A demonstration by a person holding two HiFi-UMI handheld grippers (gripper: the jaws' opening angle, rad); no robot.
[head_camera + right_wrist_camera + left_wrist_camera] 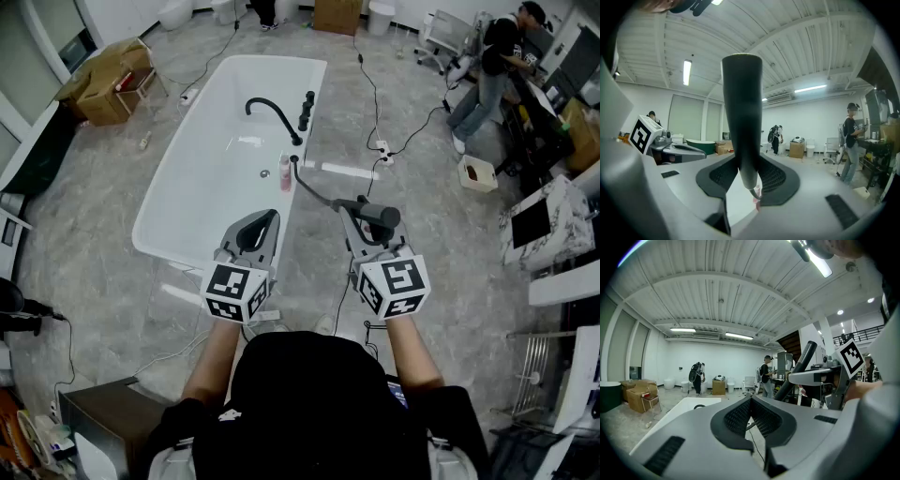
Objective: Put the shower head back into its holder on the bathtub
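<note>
A black shower head is clamped in my right gripper, just right of the white bathtub. Its black hose runs from the handle to the tub's right rim. In the right gripper view the shower head stands upright, with the right gripper shut on its lower end. My left gripper hovers over the tub's near right rim, shut and empty; the left gripper shows its pads touching. The black faucet and black rim fittings sit farther along the rim.
A pink bottle stands on the rim by the hose end. Cardboard boxes lie at the far left. A person stands at desks on the far right. Cables and a small white box lie on the floor.
</note>
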